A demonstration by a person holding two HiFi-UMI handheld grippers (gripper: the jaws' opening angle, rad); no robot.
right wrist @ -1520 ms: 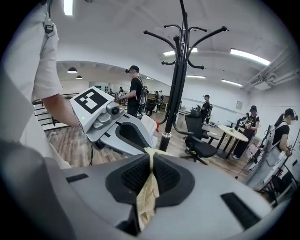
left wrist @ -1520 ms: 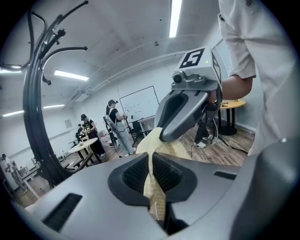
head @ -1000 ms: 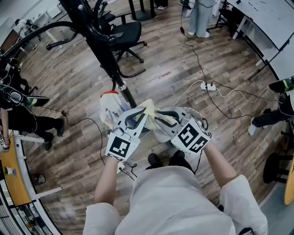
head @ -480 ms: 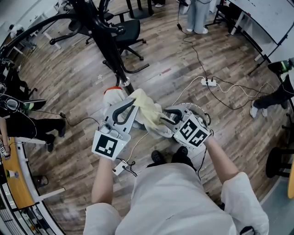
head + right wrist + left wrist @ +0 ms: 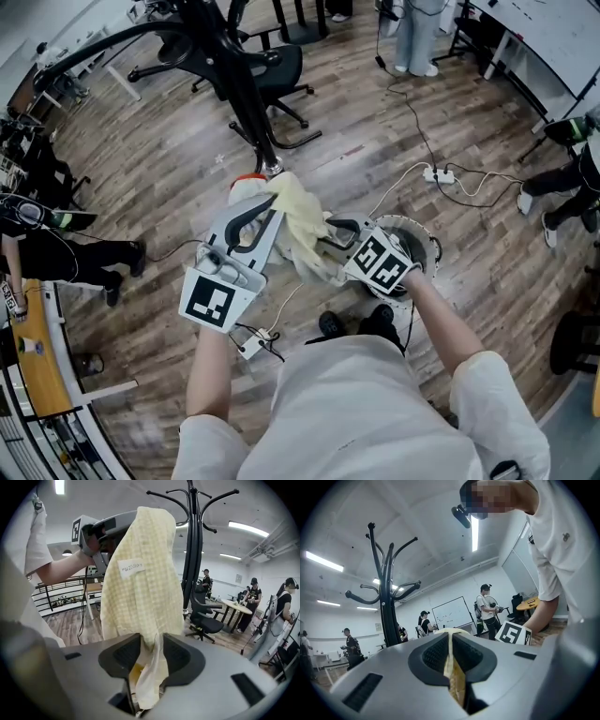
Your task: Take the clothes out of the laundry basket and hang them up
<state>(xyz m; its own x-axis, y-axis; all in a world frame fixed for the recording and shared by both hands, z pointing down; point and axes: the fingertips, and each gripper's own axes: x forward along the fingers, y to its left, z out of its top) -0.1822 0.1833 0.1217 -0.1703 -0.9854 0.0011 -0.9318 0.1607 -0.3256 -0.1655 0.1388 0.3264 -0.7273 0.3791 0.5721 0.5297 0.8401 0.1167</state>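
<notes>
The white laundry basket (image 5: 419,246), right of centre in the head view, is largely covered by the right gripper (image 5: 330,234). Only part of its rim is seen, and its contents cannot be made out. A white object with an orange top (image 5: 246,180), just above the left gripper (image 5: 269,200), is half hidden and cannot be identified. The print on the white tag (image 5: 130,566) of the pale yellow garment (image 5: 302,223) is too small to be read.

In the left gripper view the fingers (image 5: 433,653) are seen closed on a thin fold of the garment. In the right gripper view the fingers (image 5: 180,656) stand apart. A tail of the garment hangs loosely between them, while the rest is draped from the left gripper at the upper left of that view.

A second earlier the garment was bunched low between the two grippers. It is now carried higher in the head view by the left gripper, close to the black coat stand (image 5: 244,103). The right fingers have just been opening, with the cloth between them.

A wood-plank floor (image 5: 159,187) is seen below. A black office chair (image 5: 279,67) stands at the top of the head view, and a power strip (image 5: 439,174) with trailing cables lies at the right. People are seen at the frame edges, and a whiteboard (image 5: 450,613) is seen at the centre of the left gripper view.
</notes>
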